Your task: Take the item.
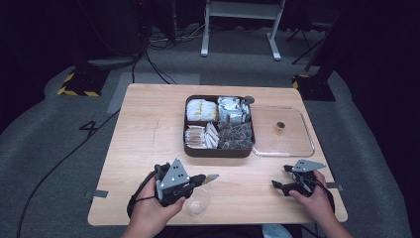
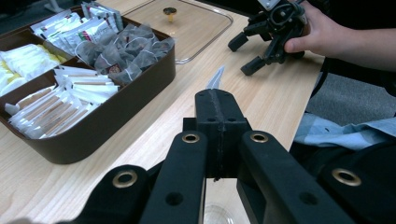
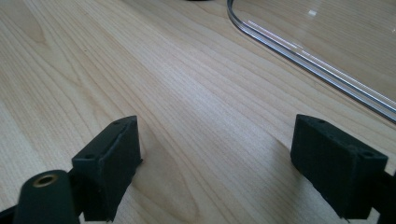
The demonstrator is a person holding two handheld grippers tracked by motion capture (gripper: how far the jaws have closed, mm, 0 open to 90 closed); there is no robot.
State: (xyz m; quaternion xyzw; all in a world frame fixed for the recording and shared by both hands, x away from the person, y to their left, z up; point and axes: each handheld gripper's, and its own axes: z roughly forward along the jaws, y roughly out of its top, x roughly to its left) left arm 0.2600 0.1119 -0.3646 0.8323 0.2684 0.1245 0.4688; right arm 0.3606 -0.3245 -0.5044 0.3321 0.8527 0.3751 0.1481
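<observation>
My left gripper (image 1: pixel 202 179) is at the table's near left, its jaws shut on a thin pale sachet (image 1: pixel 212 177) whose tip sticks out past the jaws. In the left gripper view the jaws (image 2: pixel 218 100) are pressed together with the sachet tip (image 2: pixel 215 79) showing beyond them. A small clear glass cup (image 1: pixel 198 203) stands right under this gripper, close to the near edge. My right gripper (image 1: pixel 281 176) rests at the near right, open, with nothing between its jaws (image 3: pixel 217 154). It is also in the left gripper view (image 2: pixel 243 55), held by a hand.
A dark brown compartment box (image 1: pixel 218 149) with sachets and tea bags sits mid-table. Its clear lid (image 1: pixel 292 144) with a small knob (image 1: pixel 280 125) lies flat to the box's right, and its rim (image 3: pixel 299 56) runs just beyond my right jaws. Bare wood lies between the grippers.
</observation>
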